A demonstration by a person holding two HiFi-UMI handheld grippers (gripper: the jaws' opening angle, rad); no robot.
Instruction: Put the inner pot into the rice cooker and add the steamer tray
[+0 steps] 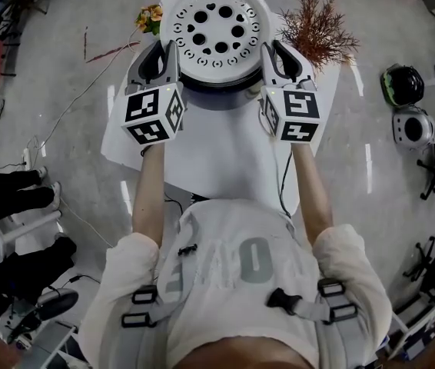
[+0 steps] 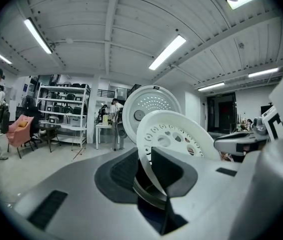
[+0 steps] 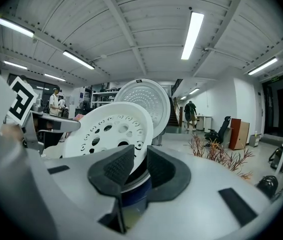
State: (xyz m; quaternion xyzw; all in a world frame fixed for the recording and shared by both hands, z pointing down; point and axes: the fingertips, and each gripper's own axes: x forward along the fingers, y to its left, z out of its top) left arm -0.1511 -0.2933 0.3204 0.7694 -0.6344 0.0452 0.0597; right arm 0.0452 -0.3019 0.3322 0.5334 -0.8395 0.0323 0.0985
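Observation:
A white steamer tray [image 1: 216, 28] full of round holes hangs level over the rice cooker [image 1: 219, 92] at the far end of the small white table [image 1: 225, 164]. My left gripper [image 1: 169, 54] is shut on the tray's left rim, and my right gripper [image 1: 268, 54] is shut on its right rim. In the left gripper view the tray [image 2: 179, 136] rim sits pinched between the dark pads of the gripper [image 2: 149, 170], with the inner pot's metal rim [image 2: 149, 198] just below. In the right gripper view the tray [image 3: 106, 131] is clamped in the gripper [image 3: 139, 166]. The cooker's open lid [image 3: 145, 100] stands upright behind.
A dried reddish plant [image 1: 315, 28] stands right of the cooker and a small flower bunch [image 1: 150, 18] left of it. Helmets [image 1: 403, 84] and stands lie on the floor at right. Cables and a person's legs [image 1: 14, 191] are at left.

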